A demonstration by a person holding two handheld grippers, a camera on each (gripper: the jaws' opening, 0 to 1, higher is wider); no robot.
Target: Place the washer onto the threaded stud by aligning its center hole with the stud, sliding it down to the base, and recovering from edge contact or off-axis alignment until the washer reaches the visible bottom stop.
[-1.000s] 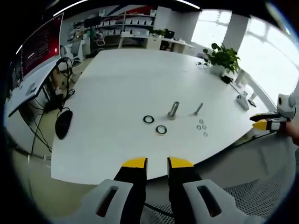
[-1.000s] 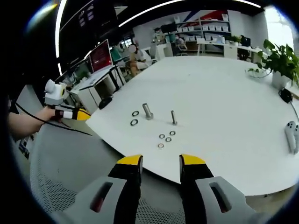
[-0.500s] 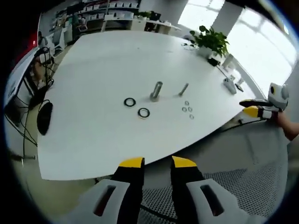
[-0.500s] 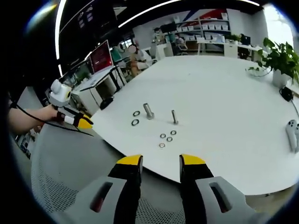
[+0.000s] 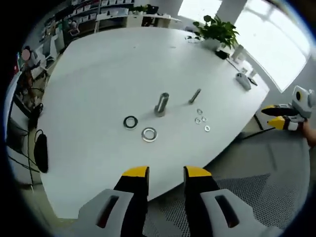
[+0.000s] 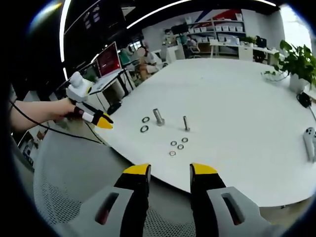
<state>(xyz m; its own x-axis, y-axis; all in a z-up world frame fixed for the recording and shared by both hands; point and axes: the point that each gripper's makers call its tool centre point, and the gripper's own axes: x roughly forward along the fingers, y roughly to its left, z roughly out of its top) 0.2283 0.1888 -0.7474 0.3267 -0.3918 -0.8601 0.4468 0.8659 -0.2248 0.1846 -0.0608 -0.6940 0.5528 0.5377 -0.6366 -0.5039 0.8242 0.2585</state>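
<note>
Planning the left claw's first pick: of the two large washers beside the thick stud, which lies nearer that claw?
The lighter, silvery large washer is nearer the left claw. The darker ring lies farther up the table, level with the thick stud.

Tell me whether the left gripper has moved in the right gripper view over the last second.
Yes. The left gripper has come in from the view's left edge toward the white table, closer to its near edge and the washers.
</note>
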